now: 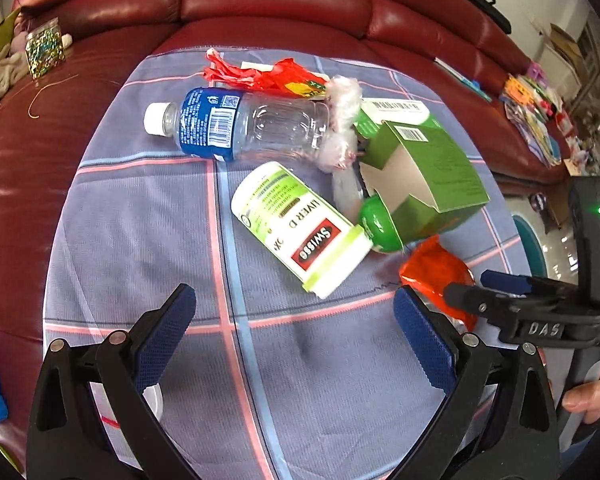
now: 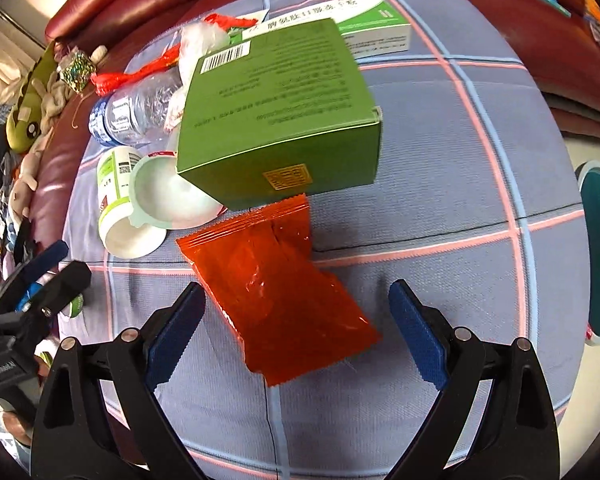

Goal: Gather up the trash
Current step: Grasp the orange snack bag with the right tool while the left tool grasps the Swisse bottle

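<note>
In the lower centre of the right wrist view, the orange packet (image 2: 278, 280) is seen lying flat on the checked cloth (image 2: 460, 160), straddled by the widely parted, empty right tongs (image 2: 296, 316), apparently lined up for a pinch. Just beyond it, the green box (image 2: 280, 120) is propped on other litter. The left tongs (image 1: 296, 332) are likewise spread and empty, held back over bare cloth, below the white pill bottle (image 1: 300, 228).
</note>
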The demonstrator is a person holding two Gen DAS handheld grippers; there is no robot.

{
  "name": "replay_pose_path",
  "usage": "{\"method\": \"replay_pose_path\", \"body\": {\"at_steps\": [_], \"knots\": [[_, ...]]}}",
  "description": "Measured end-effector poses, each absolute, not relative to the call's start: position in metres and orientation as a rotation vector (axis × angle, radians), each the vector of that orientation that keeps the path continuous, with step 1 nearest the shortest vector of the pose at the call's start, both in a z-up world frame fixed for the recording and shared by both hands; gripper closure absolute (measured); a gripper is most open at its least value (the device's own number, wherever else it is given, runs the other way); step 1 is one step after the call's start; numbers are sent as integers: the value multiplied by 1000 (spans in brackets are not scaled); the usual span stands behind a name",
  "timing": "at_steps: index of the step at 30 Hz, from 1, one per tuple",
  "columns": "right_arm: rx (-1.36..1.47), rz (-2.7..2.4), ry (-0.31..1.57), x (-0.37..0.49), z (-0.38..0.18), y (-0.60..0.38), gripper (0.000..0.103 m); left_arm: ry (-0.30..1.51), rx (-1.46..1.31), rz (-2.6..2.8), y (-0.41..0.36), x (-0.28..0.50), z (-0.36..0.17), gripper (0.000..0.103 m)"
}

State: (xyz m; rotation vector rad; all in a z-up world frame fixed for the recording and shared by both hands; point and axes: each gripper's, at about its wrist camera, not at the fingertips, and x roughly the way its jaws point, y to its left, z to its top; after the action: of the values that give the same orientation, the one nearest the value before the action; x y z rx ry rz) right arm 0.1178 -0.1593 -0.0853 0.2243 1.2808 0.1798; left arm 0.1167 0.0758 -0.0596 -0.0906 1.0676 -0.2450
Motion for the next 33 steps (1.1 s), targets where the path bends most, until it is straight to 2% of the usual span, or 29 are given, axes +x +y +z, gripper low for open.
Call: {"method": "replay_pose_path", "body": {"at_steps": [5,8,10,12,17,20,24,28,29,31,33], "knots": [[202,189,1302,117,-93,-152,25,1078,-108,-229,74,131,-63,4],[164,196,1279,115,-93,-146,42,1083,-137,-205,77,144,-65,4],[147,196,1275,112,-93,-144,61,1086,-151,-196,78,151,-66,4],[151,197,1274,111,-93,-145,67,1086,-144,-180,75,158,-67,4],[205,180,1279,108,-92,-159,68,1083,-104,-150,64,171,-73,5],[227,160,1276,105,-90,-172,68,1088,-113,-148,61,175,-78,9],[252,139,1271,103,-88,-190,68,1104,-100,-142,56,174,-86,22],[268,126,1265,102,-87,-202,68,1142,-77,-135,54,168,-100,26],[267,123,1263,101,-88,-203,68,1151,-82,-132,55,169,-103,30],[272,119,1260,101,-88,-207,68,1140,-82,-128,55,170,-102,47],[283,117,1260,100,-88,-212,68,1136,-83,-137,54,172,-101,47]]}}
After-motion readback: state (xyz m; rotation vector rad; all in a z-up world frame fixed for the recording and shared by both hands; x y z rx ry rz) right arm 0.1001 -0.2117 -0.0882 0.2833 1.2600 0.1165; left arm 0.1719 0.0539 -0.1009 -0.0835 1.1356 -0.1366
